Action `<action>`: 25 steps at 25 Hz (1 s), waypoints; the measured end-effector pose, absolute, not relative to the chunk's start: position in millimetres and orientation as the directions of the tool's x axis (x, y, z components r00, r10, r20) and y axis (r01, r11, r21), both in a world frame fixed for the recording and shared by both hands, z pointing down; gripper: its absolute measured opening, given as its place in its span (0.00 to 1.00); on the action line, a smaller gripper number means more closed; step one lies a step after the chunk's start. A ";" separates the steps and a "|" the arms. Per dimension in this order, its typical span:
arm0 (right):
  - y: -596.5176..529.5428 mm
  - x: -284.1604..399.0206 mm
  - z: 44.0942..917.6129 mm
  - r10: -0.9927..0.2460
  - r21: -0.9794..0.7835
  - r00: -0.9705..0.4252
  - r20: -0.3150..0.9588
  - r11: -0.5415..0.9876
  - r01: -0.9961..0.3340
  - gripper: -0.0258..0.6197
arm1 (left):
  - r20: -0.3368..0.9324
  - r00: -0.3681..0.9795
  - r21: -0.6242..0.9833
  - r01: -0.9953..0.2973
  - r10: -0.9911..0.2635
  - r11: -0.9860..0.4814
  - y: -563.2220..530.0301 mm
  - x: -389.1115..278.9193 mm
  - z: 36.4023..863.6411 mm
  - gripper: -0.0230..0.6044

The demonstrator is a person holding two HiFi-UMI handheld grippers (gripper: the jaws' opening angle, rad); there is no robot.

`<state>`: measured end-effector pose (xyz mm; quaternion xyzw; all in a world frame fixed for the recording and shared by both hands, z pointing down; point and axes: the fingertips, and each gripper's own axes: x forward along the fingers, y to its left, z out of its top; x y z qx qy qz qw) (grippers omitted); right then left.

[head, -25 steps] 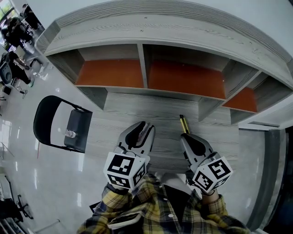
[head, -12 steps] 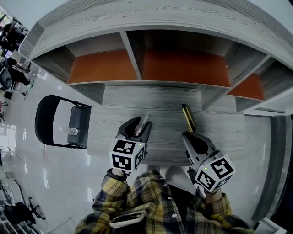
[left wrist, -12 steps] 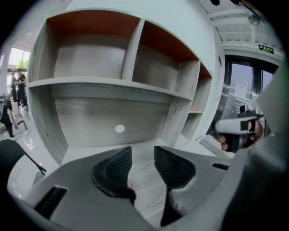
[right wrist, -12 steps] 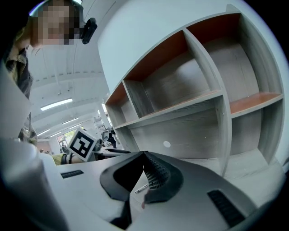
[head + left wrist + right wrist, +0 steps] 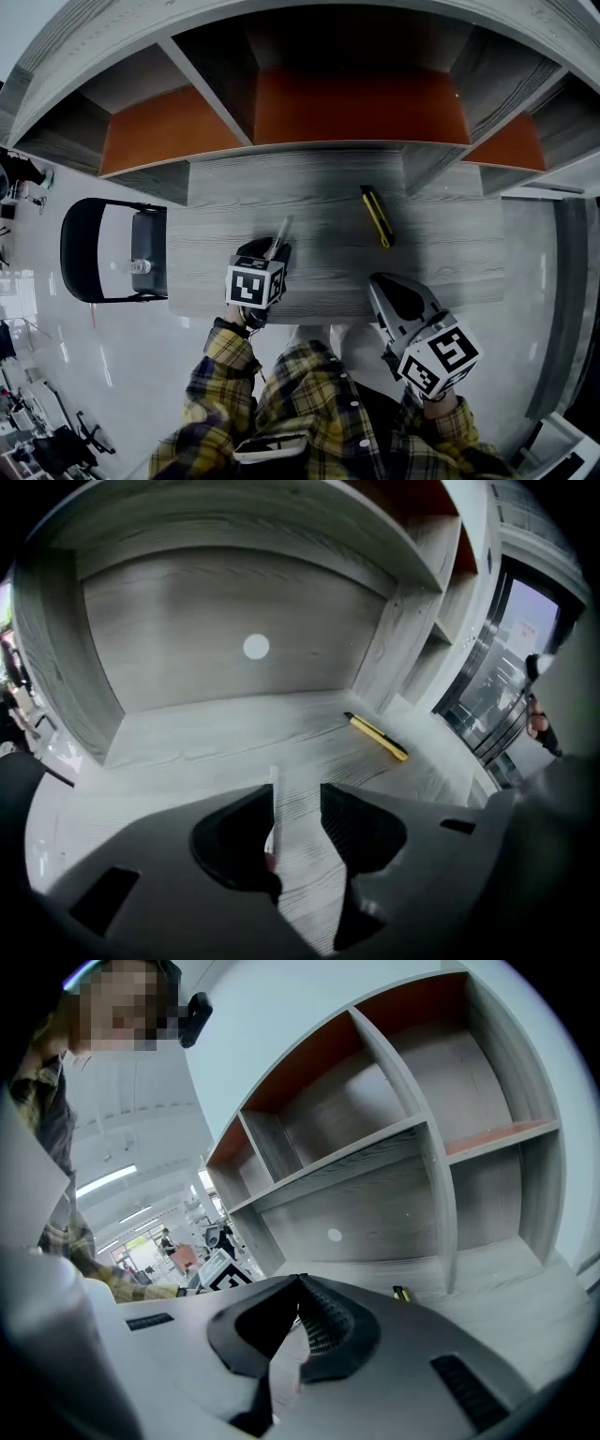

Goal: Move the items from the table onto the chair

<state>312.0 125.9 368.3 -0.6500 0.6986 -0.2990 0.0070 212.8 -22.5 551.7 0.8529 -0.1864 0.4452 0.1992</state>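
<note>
The chair (image 5: 112, 253) stands off the left end of the surface (image 5: 450, 253), well apart from the things that remain to be moved. Its seat is narrow and already carries a small clear item (image 5: 141, 267), so anything we drop there carelessly may knock that item or roll off to the floor.

Our left tool (image 5: 265, 251) is low over the surface with its jaws wide apart. In the left gripper view, a thin white pen (image 5: 273, 803) lies on the surface between them, running along the jaws. It sits hard against the left-hand jaw, not in the middle of the gap, and nothing presses on it. That is the main risk. When the jaws close, the far pad has to sweep the pen across, and a round, thin thing like this may roll or skid out ahead of the tips. The pen also lies flat and low, so if we hold the tool a little high the pads may meet above it. If we press too low, they scrape the wood. A pinch near one end would probably let it swing on the way to the chair.

Further right, the yellow knife (image 5: 377, 216) lies near the shelf upright, where a wide approach could strike the wood.

Our right tool (image 5: 380, 281) hangs back at the near edge, jaws shut on nothing. It must open before it reaches the knife, or it will only shove it.
</note>
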 end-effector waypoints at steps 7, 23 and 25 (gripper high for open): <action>137.6 303.8 388.3 -0.894 -0.455 -0.174 0.412 -0.037 -0.890 0.07 | 0.897 0.428 0.162 -0.551 -0.110 -0.819 -23.1 194.4 593.2 0.27; 138.4 292.1 395.7 -0.884 -0.474 -0.214 0.416 -0.010 -0.880 0.07 | 0.932 0.334 0.076 -0.563 -0.143 -0.823 -22.4 168.7 652.3 0.13; 139.0 291.6 396.2 -0.882 -0.471 -0.219 0.418 -0.005 -0.882 0.07 | 0.915 0.379 0.111 -0.571 -0.141 -0.814 -21.7 177.7 642.6 0.13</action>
